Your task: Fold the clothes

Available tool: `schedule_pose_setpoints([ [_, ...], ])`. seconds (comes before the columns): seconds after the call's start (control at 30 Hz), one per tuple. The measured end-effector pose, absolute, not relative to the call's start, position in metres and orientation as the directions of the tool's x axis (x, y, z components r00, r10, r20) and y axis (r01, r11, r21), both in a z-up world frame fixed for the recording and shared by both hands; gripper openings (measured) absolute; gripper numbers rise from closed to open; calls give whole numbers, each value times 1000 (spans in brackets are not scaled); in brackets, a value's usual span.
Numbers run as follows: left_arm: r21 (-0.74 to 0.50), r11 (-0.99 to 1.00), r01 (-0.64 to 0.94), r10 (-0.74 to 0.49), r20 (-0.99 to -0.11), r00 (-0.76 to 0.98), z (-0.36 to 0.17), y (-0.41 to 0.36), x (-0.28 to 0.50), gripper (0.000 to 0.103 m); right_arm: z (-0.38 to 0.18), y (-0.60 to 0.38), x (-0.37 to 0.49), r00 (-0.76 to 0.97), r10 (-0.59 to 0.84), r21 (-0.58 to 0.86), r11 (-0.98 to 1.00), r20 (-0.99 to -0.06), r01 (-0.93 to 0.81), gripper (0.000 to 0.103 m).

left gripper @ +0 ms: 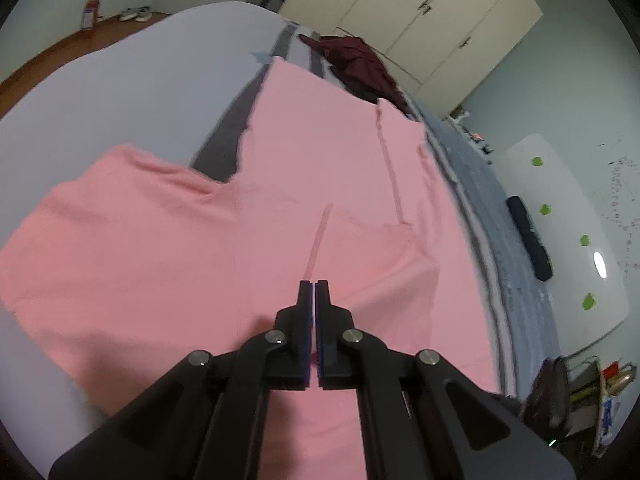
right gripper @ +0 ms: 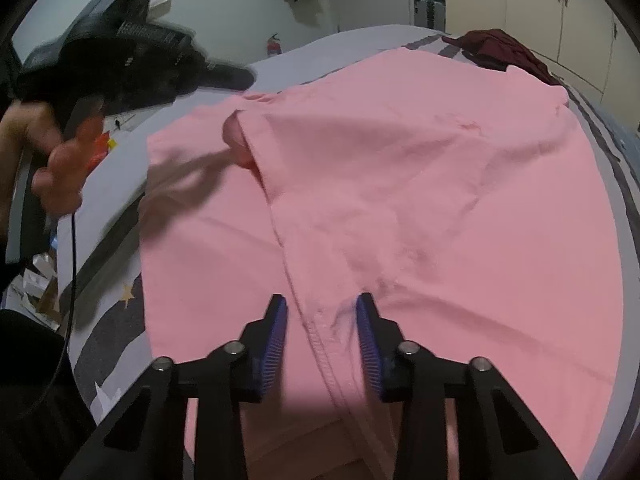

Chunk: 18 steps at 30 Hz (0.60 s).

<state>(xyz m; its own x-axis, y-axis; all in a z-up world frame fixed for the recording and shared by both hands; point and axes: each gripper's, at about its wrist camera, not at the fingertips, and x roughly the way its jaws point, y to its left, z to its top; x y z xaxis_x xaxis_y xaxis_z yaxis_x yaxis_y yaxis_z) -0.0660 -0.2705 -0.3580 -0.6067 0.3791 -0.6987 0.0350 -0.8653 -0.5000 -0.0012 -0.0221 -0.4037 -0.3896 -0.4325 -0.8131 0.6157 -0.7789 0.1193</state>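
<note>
Across the middle of both views, looking down on a pink garment point(left gripper: 320, 168) lying spread over a pale grey bed point(left gripper: 140, 92), filling most of each frame and reaching from the lower edge up toward the top centre. At the lower centre of the left wrist view, holding the left gripper point(left gripper: 313, 282) with its fingers pressed fully together, tips resting low on the pink cloth. Showing a thin raised crease point(left gripper: 320, 240) running from those tips up the frame; not telling clearly whether any cloth is caught between the closed fingers.

At the lower centre of the right wrist view, holding the right gripper point(right gripper: 322, 304) with its fingers standing apart, blue ribbed pads point(right gripper: 278, 336) facing each other. Straddling a stitched seam point(right gripper: 320, 340) of the garment, the cloth lying between the fingers and puckering just beside the right-hand pad, not squeezed from both sides.

At the upper left of the right wrist view, catching a blurred hand point(right gripper: 52, 152) gripping the black handle of the other tool, a thin cable hanging below it.

Toward the upper right of the left wrist view, showing a dark red garment point(left gripper: 360, 64) lying bunched on the bed, touching the far edge of the pink one, with cream wardrobe doors point(left gripper: 420, 12) behind it. At the upper left, showing a red fire extinguisher point(left gripper: 90, 12) standing against the wall.
</note>
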Motion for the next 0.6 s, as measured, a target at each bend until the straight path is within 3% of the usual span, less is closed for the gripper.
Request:
schedule_pose_setpoints([
  [0.17,-537,-838,98,370,-689,-623,-363,-297,-51,3,-405,-18,-1,-407,-424,106,-787,-809,608,13],
  [0.27,-514,-850,113,351,-714,-606,-370,-300,-44,21,-404,-17,2,-416,-427,109,-791,-803,602,12],
  [0.4,-530,-840,117,391,-740,-547,-384,-292,-43,32,-398,-12,-2,-399,-451,161,-799,-799,580,11],
  [0.6,-570,-815,106,441,-728,-525,-388,-284,-41,33,-389,-9,-7,-407,-470,175,-795,-783,581,11],
])
